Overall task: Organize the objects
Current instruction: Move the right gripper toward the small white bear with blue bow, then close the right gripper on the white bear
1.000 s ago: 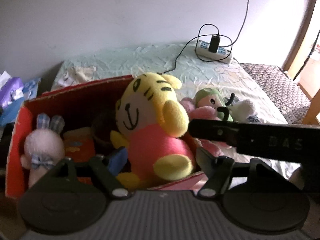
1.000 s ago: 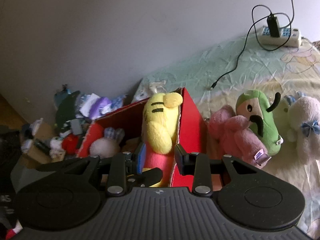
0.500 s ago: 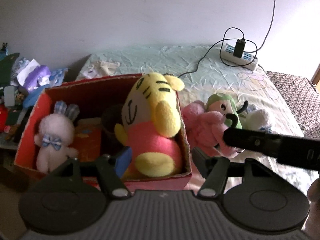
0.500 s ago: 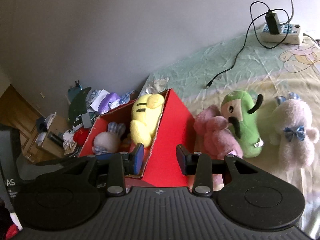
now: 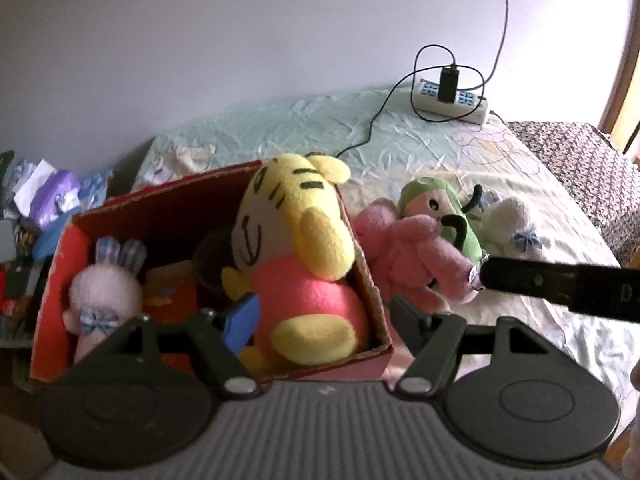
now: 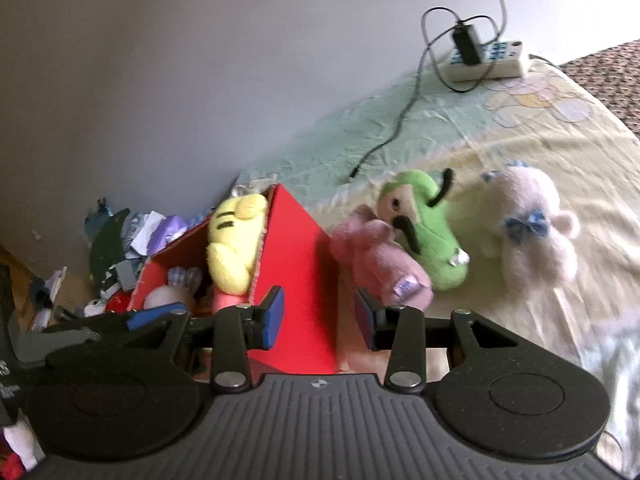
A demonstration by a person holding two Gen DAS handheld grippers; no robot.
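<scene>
- So both grippers, left gripper (image 5: 320, 318) and right gripper (image 6: 320, 318), just widened, jaws apart, gripping nothing.
- Yellow tiger (image 5: 296, 256) sits in red box (image 5: 52, 280), frame center.

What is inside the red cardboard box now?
Inside the red cardboard box sit a yellow tiger plush, a pink bunny plush and a dark round item, partly covered. The floor is hidden.

A plain white wall (image 5: 240, 60) rises behind a bed (image 5: 500, 184) under a pale, wrinkled sheet, daylit.
</scene>
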